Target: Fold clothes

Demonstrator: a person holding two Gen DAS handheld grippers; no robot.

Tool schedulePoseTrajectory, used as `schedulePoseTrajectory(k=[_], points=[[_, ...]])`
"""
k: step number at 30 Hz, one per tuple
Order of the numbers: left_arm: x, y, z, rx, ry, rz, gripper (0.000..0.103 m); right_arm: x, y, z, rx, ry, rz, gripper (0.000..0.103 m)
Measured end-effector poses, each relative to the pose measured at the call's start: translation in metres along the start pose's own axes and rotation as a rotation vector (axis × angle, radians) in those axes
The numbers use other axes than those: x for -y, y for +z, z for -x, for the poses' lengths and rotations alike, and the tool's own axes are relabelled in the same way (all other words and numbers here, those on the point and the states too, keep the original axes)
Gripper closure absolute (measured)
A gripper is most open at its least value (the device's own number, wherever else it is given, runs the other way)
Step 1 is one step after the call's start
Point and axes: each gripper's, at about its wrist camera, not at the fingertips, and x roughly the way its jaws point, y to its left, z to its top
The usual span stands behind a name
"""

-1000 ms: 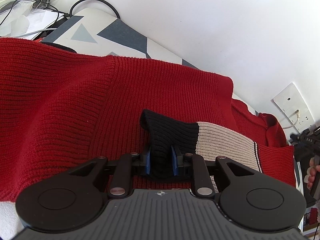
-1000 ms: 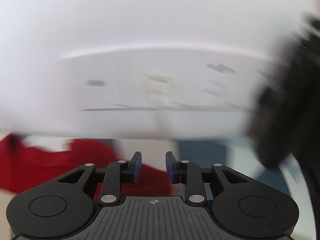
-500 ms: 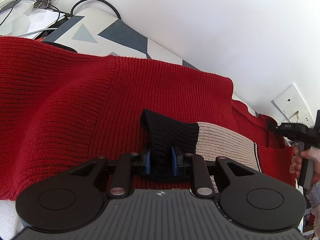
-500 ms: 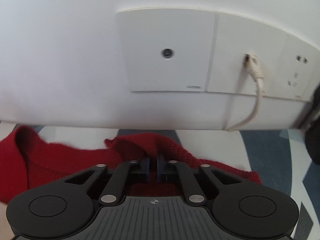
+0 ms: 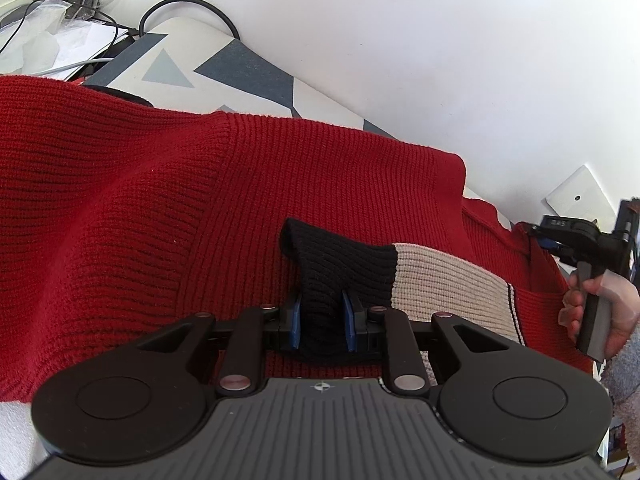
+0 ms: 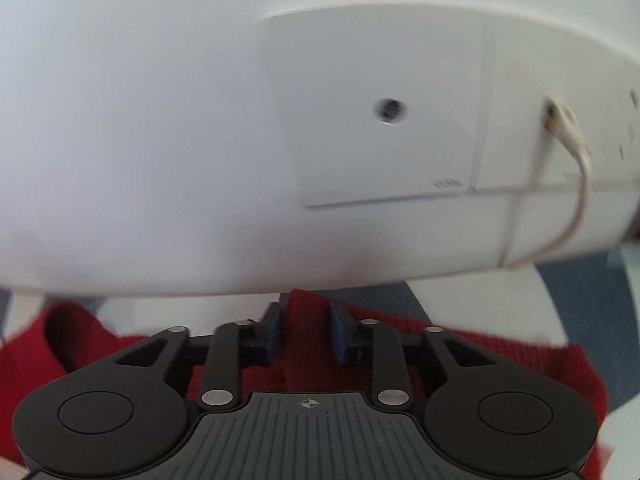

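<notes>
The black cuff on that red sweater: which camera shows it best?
The left wrist view: the black cuff sits centre frame, pinched in the left gripper, beside its beige band. The right wrist view shows only red knit and wall, no cuff.

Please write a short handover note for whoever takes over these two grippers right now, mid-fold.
Left gripper: shut on the black cuff of the striped sleeve, which lies across the red sweater.
Right gripper: jaws opening, a fold of the sweater's red edge between them, close to the wall plate.
Done: sleeve brought over the body; the sweater lies on the patterned surface.
Left: probably re-grip the red edge, then finish the fold.
</notes>
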Motion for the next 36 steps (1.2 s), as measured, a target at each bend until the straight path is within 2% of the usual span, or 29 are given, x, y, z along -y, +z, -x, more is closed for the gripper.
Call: schedulePoseTrajectory(k=[1, 2, 3, 4, 6, 7, 8, 13, 16, 20, 22, 23, 24, 26, 28, 36], points=[[0.001, 0.001, 0.0, -0.004, 0.005, 0.002, 0.08, -0.012, 0.0, -0.001, -0.007, -0.068, 0.087, 0.07], [0.002, 0.002, -0.001, -0.007, 0.011, 0.001, 0.08, -0.023, 0.0, 0.0, -0.002, -0.136, 0.167, 0.053], [0.004, 0.002, -0.001, -0.011, 0.017, -0.001, 0.08, -0.03, -0.001, 0.005, 0.025, -0.177, 0.221, 0.042], [0.005, 0.003, -0.001, -0.014, 0.022, -0.005, 0.08, -0.035, -0.002, 0.011, 0.051, -0.204, 0.265, 0.027], [0.008, 0.003, -0.002, -0.016, 0.033, -0.019, 0.079, -0.035, -0.003, 0.029, 0.097, -0.156, 0.279, 0.015], [0.008, 0.003, -0.002, -0.017, 0.035, -0.02, 0.078, -0.034, -0.004, 0.037, 0.098, -0.158, 0.279, 0.008], [0.008, 0.003, -0.002, -0.018, 0.036, -0.018, 0.078, -0.033, -0.005, 0.045, 0.099, -0.16, 0.28, 0.006], [0.012, 0.001, -0.003, -0.015, 0.048, -0.025, 0.075, -0.027, -0.011, 0.078, 0.08, -0.23, 0.282, 0.001], [0.017, -0.001, -0.004, -0.008, 0.057, -0.047, 0.07, -0.015, -0.018, 0.097, 0.064, -0.217, 0.209, 0.001], [0.024, -0.003, -0.005, -0.004, 0.068, -0.082, 0.065, -0.001, -0.045, 0.119, 0.043, -0.215, 0.068, 0.001], [0.031, -0.002, -0.004, -0.026, 0.086, -0.122, 0.052, 0.006, -0.063, 0.127, 0.008, -0.211, 0.008, 0.001], [0.036, -0.002, -0.003, -0.045, 0.098, -0.149, 0.025, 0.008, -0.072, 0.132, -0.004, -0.218, -0.003, 0.001], [0.04, -0.003, 0.001, -0.051, 0.114, -0.175, 0.005, 0.007, -0.082, 0.137, -0.013, -0.235, -0.006, 0.001], [0.049, -0.009, 0.012, -0.022, 0.148, -0.226, 0.004, 0.005, -0.1, 0.146, -0.032, -0.264, -0.001, 0.001], [0.052, -0.015, 0.023, -0.016, 0.142, -0.264, 0.004, 0.002, -0.115, 0.155, -0.056, -0.271, 0.009, 0.001], [0.04, -0.038, 0.034, -0.134, 0.152, -0.245, 0.003, -0.001, -0.161, 0.181, -0.155, -0.222, -0.085, 0.001]])
